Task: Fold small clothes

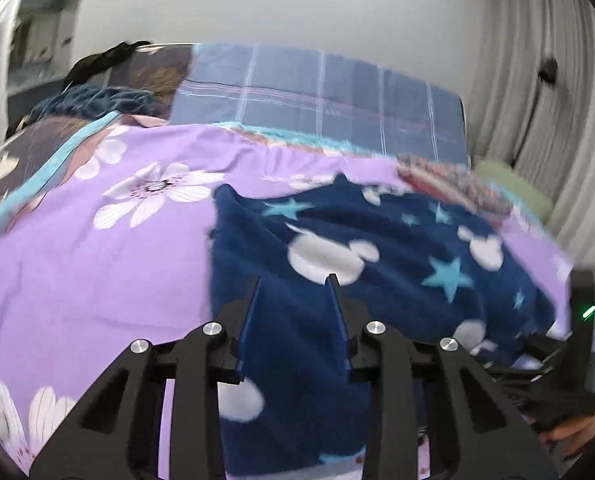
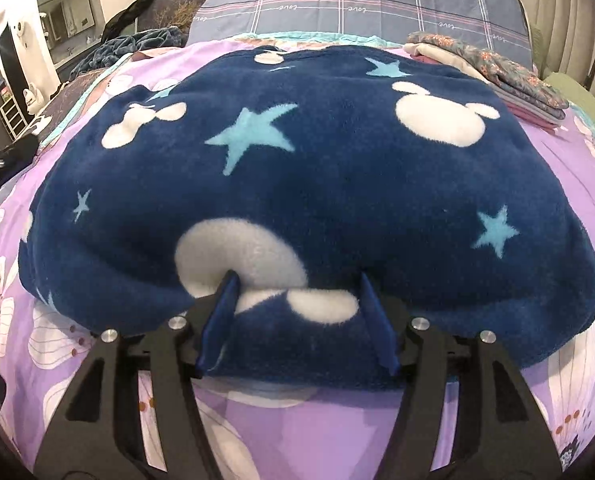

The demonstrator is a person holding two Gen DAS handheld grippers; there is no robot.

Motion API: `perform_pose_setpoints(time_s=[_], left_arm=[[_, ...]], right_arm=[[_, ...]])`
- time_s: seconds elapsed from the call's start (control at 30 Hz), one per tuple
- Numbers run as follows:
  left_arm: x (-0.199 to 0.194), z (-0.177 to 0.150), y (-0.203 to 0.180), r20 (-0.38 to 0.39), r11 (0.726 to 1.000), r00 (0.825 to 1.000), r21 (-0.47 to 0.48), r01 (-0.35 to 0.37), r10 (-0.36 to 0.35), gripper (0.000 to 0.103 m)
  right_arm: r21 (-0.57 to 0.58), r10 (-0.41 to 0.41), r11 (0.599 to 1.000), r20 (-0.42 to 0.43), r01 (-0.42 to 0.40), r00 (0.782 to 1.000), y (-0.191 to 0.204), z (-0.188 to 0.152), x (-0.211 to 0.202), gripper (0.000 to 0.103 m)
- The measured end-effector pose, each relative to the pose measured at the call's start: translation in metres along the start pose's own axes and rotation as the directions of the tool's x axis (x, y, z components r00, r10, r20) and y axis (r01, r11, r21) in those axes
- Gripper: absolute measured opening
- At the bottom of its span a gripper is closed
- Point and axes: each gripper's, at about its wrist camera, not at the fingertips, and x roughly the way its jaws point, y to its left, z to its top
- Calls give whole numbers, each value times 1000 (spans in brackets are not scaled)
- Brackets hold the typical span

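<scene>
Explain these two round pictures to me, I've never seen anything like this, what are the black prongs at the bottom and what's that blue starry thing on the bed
Each picture comes from a fisheye camera mounted on a hand-held two-finger gripper; a person carries one in each hand, so no robot is involved. The black prongs are the gripper fingers seen from behind.

The left camera shows the left gripper above the near edge of a navy fleece garment with stars and white mouse-head shapes. The picture is blurred, so its grip is unclear.

The right camera shows the right gripper with a fold of that fleece between its fingers.

The fleece lies on a purple flowered bedspread. Behind it sit a small stack of folded clothes and a plaid pillow.
</scene>
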Motion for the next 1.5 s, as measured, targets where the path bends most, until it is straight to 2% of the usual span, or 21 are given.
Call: perform_pose_setpoints(time_s=[0.07, 0.17, 0.27, 0.33, 0.4, 0.47, 0.53, 0.6, 0.67, 0.77, 0.83, 0.9, 0.93, 1.03, 1.1, 1.17, 1.27, 1.3, 1.4, 1.43, 1.5], left_arm=[[32, -17, -10, -102, 997, 994, 71, -18, 25, 34], [35, -22, -27, -87, 983, 990, 162, -92, 107, 37], [39, -24, -30, -92, 978, 988, 180, -105, 123, 38], [37, -22, -25, -93, 983, 990, 163, -90, 106, 38], [36, -22, -21, -92, 987, 992, 141, -70, 84, 38], [35, -22, -17, -88, 991, 994, 125, -50, 61, 38], [28, -20, -13, -78, 995, 997, 96, -15, 22, 38], [17, -13, -6, -56, 997, 996, 40, 73, -71, 38], [6, -3, -3, -8, 991, 991, 16, 131, -131, 40], [19, 0, -7, -32, 992, 993, 50, 117, -115, 55], [59, -17, -6, -157, 993, 983, 54, 108, -98, 61], [54, -16, -8, -133, 990, 984, 62, 127, -118, 64], [52, -14, -9, -130, 989, 984, 68, 132, -122, 64], [54, -18, -11, -132, 989, 985, 80, 121, -110, 66], [56, -17, -12, -133, 989, 985, 79, 125, -113, 66], [55, -16, -12, -130, 989, 985, 76, 127, -116, 66], [56, -19, -12, -130, 989, 985, 78, 125, -115, 67], [56, -18, -12, -130, 989, 985, 79, 126, -115, 67], [55, -21, -11, -128, 989, 985, 77, 127, -117, 67], [54, -21, -11, -128, 989, 985, 78, 128, -118, 67], [54, -21, -12, -128, 988, 985, 84, 126, -115, 68]], right_arm=[[4, 2, 1000, -6, -2, 1000, -1, 4, -12, 62], [16, 13, 1000, 108, -15, 994, -1, 27, -45, 61], [-8, -15, 1000, 226, 17, 974, 2, 52, -58, 65], [10, -8, 1000, 174, 6, 985, -2, 59, -34, 65], [84, 42, 996, -43, -38, 998, -14, 49, 39, 66], [5, -4, 1000, 25, 4, 1000, -5, 45, 40, 68], [38, -10, 999, -10, 11, 1000, -3, 51, 33, 68], [86, 10, 996, -47, -6, 999, -9, 61, 24, 64], [99, 33, 994, 6, -34, 999, -6, 74, 5, 62], [27, 27, 999, 102, -30, 994, 8, 100, -6, 62], [24, 1, 1000, 46, -2, 999, 8, 106, 21, 61], [66, -3, 998, -89, 8, 996, -3, 98, 79, 64], [42, -7, 999, -45, 9, 999, -3, 94, 82, 65], [34, -16, 999, -91, 19, 996, 2, 102, 71, 65], [104, 26, 994, -126, -13, 992, -8, 115, 65, 63], [154, 60, 987, -78, -47, 995, -12, 136, 51, 61], [72, -39, 997, 30, 37, 999, -2, 168, 44, 64], [61, -58, 997, 23, 56, 998, -1, 178, 54, 64], [76, -83, 992, -165, 96, 983, -12, 188, 138, 67], [19, -119, 992, -174, 124, 978, -10, 183, 161, 73], [-38, -177, 984, -138, 173, 974, 2, 185, 157, 74]])
